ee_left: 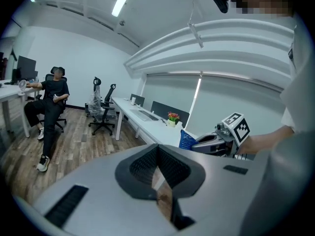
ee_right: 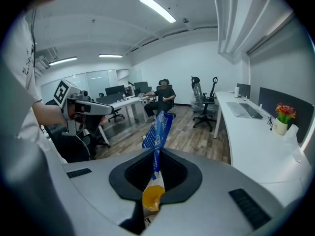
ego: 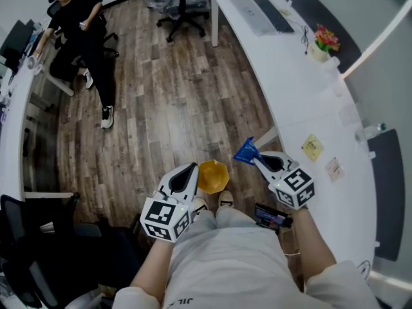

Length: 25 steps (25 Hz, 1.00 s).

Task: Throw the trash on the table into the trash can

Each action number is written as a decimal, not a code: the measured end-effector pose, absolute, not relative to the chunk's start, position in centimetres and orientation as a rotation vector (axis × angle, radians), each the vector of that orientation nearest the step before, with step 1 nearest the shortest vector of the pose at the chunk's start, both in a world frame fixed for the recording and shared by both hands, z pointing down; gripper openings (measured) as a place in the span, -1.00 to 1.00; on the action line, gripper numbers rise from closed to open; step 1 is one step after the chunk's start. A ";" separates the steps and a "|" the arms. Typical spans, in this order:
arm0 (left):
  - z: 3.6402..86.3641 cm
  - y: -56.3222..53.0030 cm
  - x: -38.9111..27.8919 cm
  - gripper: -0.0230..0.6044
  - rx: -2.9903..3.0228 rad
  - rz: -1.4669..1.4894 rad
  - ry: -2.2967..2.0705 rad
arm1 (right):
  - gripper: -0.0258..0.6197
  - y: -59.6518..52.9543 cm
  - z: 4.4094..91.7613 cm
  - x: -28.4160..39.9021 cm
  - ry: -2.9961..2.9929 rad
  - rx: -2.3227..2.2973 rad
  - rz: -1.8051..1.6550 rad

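Right gripper [ee_right: 156, 156] is clamped shut on a blue wrapper [ee_right: 159, 129]. The white print on the wrapper is too small to read. It's held in the air, near the orange bin [ego: 212, 176] on the floor. Left gripper [ee_left: 157, 149] has its jaws together, empty, on the bin's other side. Desk [ego: 302, 102] is off to the right.

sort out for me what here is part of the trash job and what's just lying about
Part of the job:
- blue wrapper, pinched in the jaws of the right gripper
- yellow trash can, on the floor
- white table

Just lying about:
- flower pot
- keyboard
- office chair
- seated person
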State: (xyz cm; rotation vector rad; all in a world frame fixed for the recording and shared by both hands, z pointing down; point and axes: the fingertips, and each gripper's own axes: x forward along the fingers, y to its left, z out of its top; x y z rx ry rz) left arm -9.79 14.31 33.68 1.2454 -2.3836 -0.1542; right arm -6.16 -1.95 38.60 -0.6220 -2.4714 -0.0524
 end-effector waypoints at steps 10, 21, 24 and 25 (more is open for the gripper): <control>36.0 15.2 -10.0 -0.93 1.137 -0.129 -2.372 | -0.81 -1.5 42.9 -7.8 -2.378 -0.733 -0.044; 43.2 17.1 -11.2 -0.93 1.077 -0.151 -2.315 | -0.80 2.0 54.4 -9.2 -2.192 -0.856 -0.088; 45.9 17.6 -11.7 -0.93 1.056 -0.154 -2.289 | -0.81 2.6 58.2 -9.3 -2.157 -0.848 -0.087; 47.0 17.7 -11.8 -0.93 1.051 -0.158 -2.279 | -0.80 2.7 59.5 -9.3 -2.148 -0.845 -0.083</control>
